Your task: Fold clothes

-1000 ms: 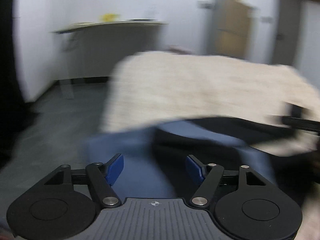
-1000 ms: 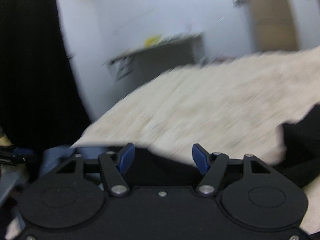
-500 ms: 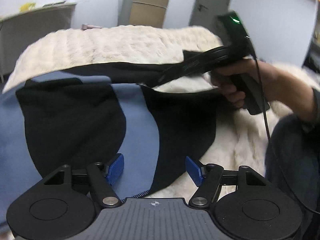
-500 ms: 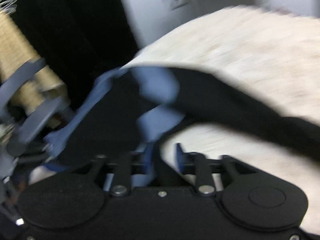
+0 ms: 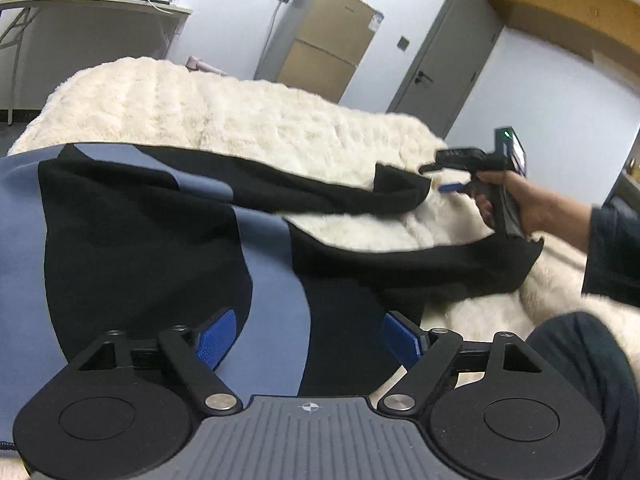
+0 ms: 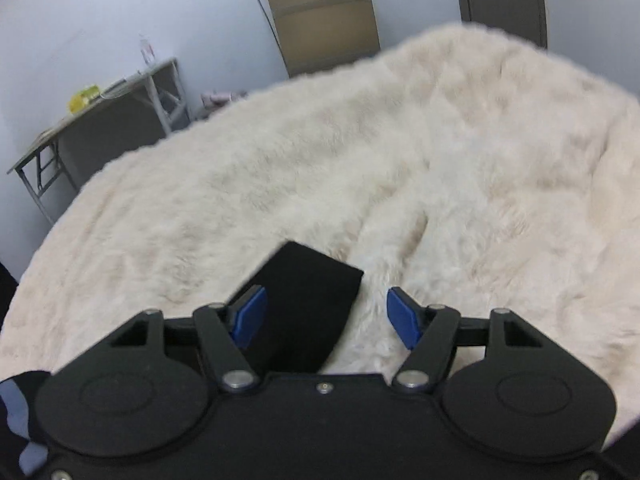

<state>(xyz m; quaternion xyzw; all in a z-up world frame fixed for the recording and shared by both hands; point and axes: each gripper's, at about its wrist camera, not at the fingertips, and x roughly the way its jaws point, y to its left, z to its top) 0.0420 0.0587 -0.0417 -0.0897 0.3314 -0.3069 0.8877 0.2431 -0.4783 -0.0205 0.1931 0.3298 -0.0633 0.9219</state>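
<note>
Both grippers tilted downward, left gripper (image 5: 308,334) and right gripper (image 6: 326,314) just-widened, jaws apart, gripping nothing.

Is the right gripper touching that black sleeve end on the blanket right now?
Cannot tell. In the right wrist view the right gripper stands open over the black sleeve end; contact is unclear.
</note>
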